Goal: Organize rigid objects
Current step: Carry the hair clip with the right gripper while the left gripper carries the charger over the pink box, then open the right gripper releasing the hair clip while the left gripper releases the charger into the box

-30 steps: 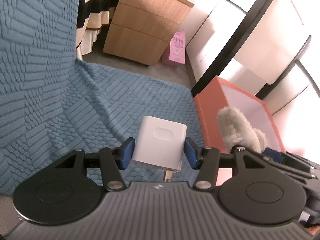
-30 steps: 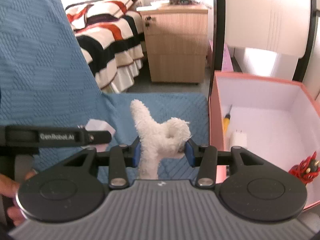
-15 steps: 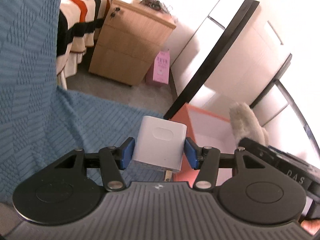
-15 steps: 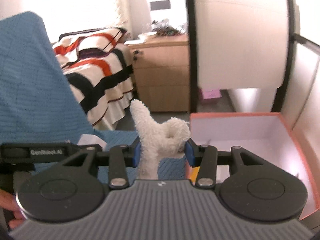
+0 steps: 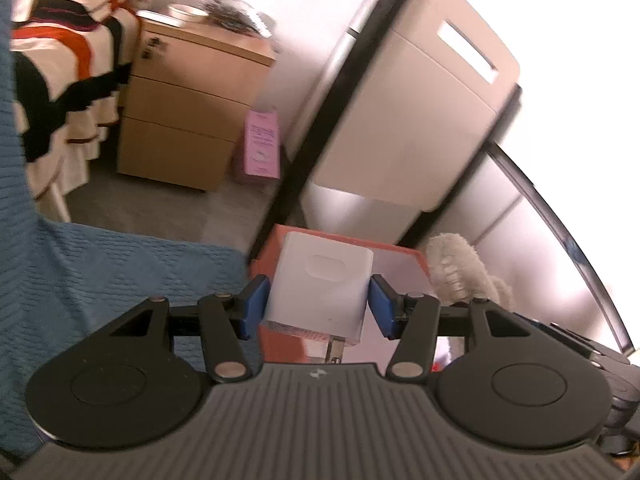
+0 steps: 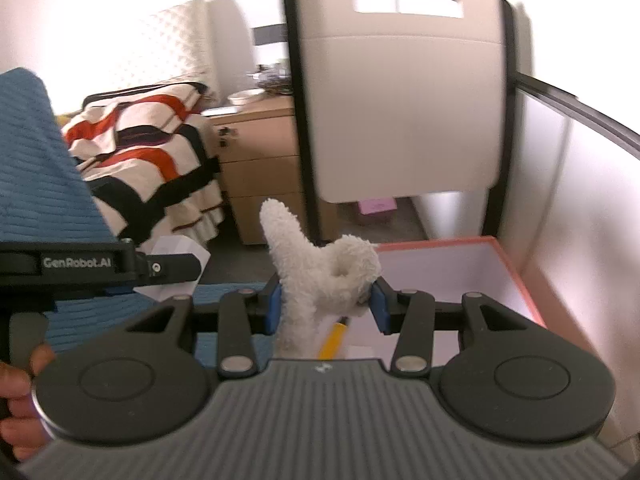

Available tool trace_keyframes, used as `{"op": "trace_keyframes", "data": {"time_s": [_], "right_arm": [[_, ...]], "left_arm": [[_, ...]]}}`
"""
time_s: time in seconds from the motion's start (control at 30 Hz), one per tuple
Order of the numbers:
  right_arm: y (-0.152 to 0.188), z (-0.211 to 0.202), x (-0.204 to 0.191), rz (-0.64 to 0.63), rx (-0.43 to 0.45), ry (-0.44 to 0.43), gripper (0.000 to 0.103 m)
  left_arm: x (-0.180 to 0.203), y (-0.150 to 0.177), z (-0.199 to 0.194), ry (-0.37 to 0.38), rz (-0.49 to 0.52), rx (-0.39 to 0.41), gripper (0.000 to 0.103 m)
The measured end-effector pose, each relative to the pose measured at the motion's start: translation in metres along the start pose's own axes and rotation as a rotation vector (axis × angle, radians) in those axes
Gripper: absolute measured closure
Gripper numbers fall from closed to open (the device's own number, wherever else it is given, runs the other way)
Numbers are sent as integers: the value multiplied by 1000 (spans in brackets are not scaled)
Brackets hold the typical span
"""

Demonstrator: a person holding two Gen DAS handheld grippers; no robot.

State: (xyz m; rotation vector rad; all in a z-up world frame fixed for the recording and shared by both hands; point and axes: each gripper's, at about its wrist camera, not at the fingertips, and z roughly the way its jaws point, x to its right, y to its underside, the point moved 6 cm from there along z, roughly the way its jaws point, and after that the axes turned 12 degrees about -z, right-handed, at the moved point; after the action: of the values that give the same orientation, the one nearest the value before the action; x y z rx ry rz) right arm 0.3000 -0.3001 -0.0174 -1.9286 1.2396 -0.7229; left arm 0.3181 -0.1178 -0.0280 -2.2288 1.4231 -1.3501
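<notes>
My left gripper point(image 5: 318, 300) is shut on a white plug adapter point(image 5: 320, 284), its metal prong pointing back at me, held in the air at the near left edge of the orange box point(image 5: 268, 256). My right gripper point(image 6: 326, 304) is shut on a fluffy white plush toy point(image 6: 316, 268), held above the orange box point(image 6: 520, 280), which has a white inside. The plush toy also shows at the right of the left wrist view point(image 5: 456, 268). The adapter and the left gripper show at the left of the right wrist view point(image 6: 176, 256). A yellow-handled tool point(image 6: 334, 340) lies in the box, mostly hidden.
A blue textured cover point(image 5: 100, 280) lies left of the box. Behind stand a wooden drawer cabinet point(image 5: 188, 120), a striped bed point(image 5: 60, 80), a pink carton point(image 5: 262, 144) and a white chair back with black frame point(image 6: 400, 112).
Both grippers have risen and tilted up, so more of the room and less of the box's inside shows. The left gripper moved right, toward the box. Both grips are unchanged.
</notes>
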Motion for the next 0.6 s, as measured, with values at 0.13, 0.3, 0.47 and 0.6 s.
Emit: {"op": "trace_keyframes", "data": {"time_s": [0.13,0.3,0.47,0.6], "right_arm": [[17,-4,23,31,-22,32,56],[49,-1,49,68,-70,76,56],[87,14,68,123,-154,90,56],[115,31,78,192,-235,63,56]], "left_arm": [[23,15,23,7,50,-23,43],[39,35,57,5,71,-84,43],[45,63,92,-8,91,-161,43],[43,81,114,-25,109,-200,43]]}}
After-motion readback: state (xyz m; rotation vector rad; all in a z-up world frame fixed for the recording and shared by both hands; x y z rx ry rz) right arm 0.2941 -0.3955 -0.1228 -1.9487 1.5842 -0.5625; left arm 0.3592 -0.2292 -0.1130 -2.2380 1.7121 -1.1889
